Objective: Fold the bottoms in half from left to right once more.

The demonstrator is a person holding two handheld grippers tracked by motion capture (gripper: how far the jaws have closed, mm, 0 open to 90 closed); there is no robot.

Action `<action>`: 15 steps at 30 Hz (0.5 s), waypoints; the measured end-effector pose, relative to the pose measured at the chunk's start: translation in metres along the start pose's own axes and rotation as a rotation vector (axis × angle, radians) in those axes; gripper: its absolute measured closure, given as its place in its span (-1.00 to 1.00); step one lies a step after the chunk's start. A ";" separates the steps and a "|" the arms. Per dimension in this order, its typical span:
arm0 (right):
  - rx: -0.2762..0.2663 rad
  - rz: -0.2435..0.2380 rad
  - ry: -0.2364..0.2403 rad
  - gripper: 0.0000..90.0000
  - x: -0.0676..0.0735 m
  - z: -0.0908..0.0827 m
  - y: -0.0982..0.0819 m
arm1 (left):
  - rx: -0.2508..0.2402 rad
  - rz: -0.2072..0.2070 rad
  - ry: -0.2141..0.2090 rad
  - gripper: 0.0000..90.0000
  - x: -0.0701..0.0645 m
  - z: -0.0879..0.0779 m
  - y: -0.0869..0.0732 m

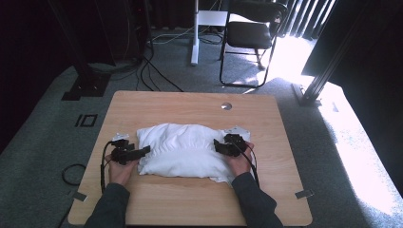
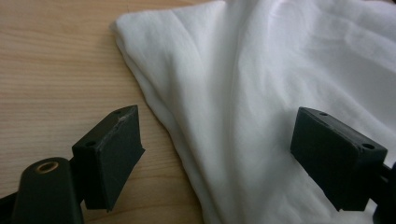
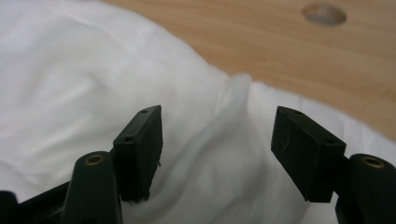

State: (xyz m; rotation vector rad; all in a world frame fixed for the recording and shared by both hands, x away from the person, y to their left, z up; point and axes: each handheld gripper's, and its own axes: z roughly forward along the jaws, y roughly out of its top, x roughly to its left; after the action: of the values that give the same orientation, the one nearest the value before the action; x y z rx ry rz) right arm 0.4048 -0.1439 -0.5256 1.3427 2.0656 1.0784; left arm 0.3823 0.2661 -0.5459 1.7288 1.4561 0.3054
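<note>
A rumpled white cloth (image 1: 183, 149) lies bundled in the middle of the wooden table (image 1: 190, 102). My left gripper (image 1: 145, 150) is at the cloth's left edge. In the left gripper view its jaws (image 2: 217, 149) stand wide apart, one above bare wood and the other above the cloth (image 2: 261, 70), with nothing pinched. My right gripper (image 1: 217, 145) rests at the cloth's right end. In the right gripper view it (image 3: 217, 144) is open, its jaws astride a raised fold of the cloth (image 3: 70, 84) without pressing on it.
A round cable hole (image 1: 226, 106) sits in the table behind the cloth and appears in the right gripper view as well (image 3: 324, 14). A black chair (image 1: 252, 33) stands on the floor beyond the table. A cable loop (image 1: 71, 173) lies on the floor at left.
</note>
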 end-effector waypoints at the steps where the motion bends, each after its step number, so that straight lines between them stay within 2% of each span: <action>1: -0.022 -0.018 0.006 -0.25 0.003 -0.005 0.003 | 0.012 0.000 0.000 -0.63 0.000 0.002 -0.001; 3: -0.050 -0.038 0.024 -0.25 0.010 -0.012 0.009 | 0.017 0.009 -0.030 -0.63 -0.003 0.005 -0.003; 6: -0.092 -0.067 0.062 -0.25 0.021 -0.024 0.016 | 0.031 0.000 -0.087 -0.63 -0.010 0.008 -0.004; 10: -0.110 -0.119 0.114 -0.25 0.037 -0.034 0.021 | 0.043 0.008 -0.145 -0.60 -0.016 0.012 -0.005; 11: -0.113 -0.138 0.130 -0.25 0.042 -0.036 0.022 | 0.051 0.004 -0.166 -0.43 -0.016 0.012 -0.005; 12: -0.113 -0.167 0.174 -0.16 0.050 -0.038 0.023 | 0.065 -0.023 -0.212 0.00 -0.014 0.014 -0.007; 13: -0.113 -0.167 0.174 -0.16 0.050 -0.038 0.023 | 0.065 -0.023 -0.212 0.22 -0.014 0.014 -0.007; 14: -0.085 -0.212 0.180 -0.02 0.059 -0.037 0.020 | 0.067 -0.016 -0.206 0.46 -0.013 0.015 -0.008; 15: -0.085 -0.212 0.180 -0.02 0.059 -0.037 0.020 | 0.069 -0.014 -0.200 0.46 -0.012 0.015 -0.008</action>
State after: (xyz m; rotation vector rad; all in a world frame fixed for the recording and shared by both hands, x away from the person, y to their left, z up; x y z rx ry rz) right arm 0.3641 -0.1002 -0.4849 0.9908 2.2041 1.2144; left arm 0.3826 0.2481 -0.5573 1.7496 1.3455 0.0722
